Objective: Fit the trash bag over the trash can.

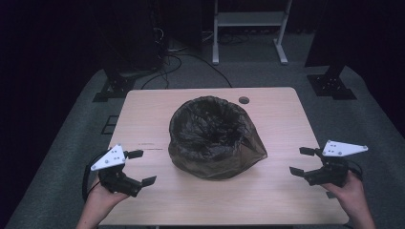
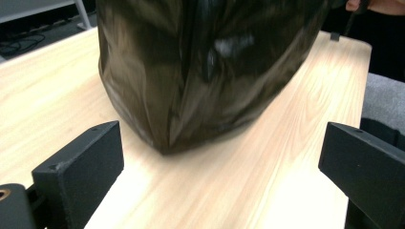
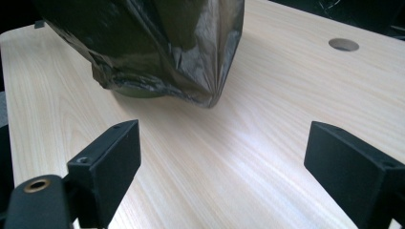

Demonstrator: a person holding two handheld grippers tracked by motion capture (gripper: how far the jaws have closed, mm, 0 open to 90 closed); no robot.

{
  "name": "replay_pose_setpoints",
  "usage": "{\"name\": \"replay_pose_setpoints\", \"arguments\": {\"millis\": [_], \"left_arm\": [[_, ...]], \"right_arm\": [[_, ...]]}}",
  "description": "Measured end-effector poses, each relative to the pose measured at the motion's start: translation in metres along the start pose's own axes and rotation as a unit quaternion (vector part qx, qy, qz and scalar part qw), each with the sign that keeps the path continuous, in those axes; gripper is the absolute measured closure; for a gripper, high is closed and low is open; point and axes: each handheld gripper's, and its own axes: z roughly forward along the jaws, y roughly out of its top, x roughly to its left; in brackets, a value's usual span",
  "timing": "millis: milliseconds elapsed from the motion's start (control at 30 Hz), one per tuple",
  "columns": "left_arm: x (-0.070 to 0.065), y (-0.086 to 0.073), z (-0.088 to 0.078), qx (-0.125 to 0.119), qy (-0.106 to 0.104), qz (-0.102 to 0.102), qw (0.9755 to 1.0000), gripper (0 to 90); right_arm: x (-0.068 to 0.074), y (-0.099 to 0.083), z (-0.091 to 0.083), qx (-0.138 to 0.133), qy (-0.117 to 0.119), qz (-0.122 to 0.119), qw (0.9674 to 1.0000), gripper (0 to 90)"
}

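A dark, see-through plastic bag (image 1: pixel 213 137) stands open-mouthed in the middle of the light wooden table (image 1: pixel 143 109), pulled over something round whose shape I cannot make out. My left gripper (image 1: pixel 142 167) hovers open near the table's front left, its jaws spread wide and aimed at the bag (image 2: pixel 200 71). My right gripper (image 1: pixel 302 161) is open at the front right, also facing the bag (image 3: pixel 157 52), whose corner flap points toward it. Nothing sits between either pair of jaws.
A round cable hole (image 1: pixel 244 100) lies in the tabletop behind the bag, also seen as the hole (image 3: pixel 343 44). Grey carpet surrounds the table. Black stand bases (image 1: pixel 112 88) and a white frame (image 1: pixel 248 28) stand on the floor beyond.
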Motion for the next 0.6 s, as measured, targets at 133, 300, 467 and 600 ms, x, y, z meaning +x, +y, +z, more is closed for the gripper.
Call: {"name": "replay_pose_setpoints", "arguments": {"millis": [133,300,467,600], "left_arm": [[-0.001,-0.017,0.001,0.012,0.014,-0.005,0.9998,0.0],[-0.002,-0.038,0.007,0.025,0.024,-0.018,0.9992,0.0],[-0.001,-0.051,0.014,0.042,0.03,-0.024,0.9984,0.0],[-0.001,-0.058,0.023,0.058,0.03,-0.025,0.9975,0.0]], "right_arm": [[0.0,-0.011,0.001,0.006,-0.007,0.004,0.9999,10.9],[0.002,-0.023,0.004,0.018,-0.015,0.004,0.9997,10.9],[0.001,-0.037,0.007,0.038,-0.027,0.006,0.9989,10.9],[0.0,-0.05,0.01,0.054,-0.034,0.011,0.9979,10.9]]}}
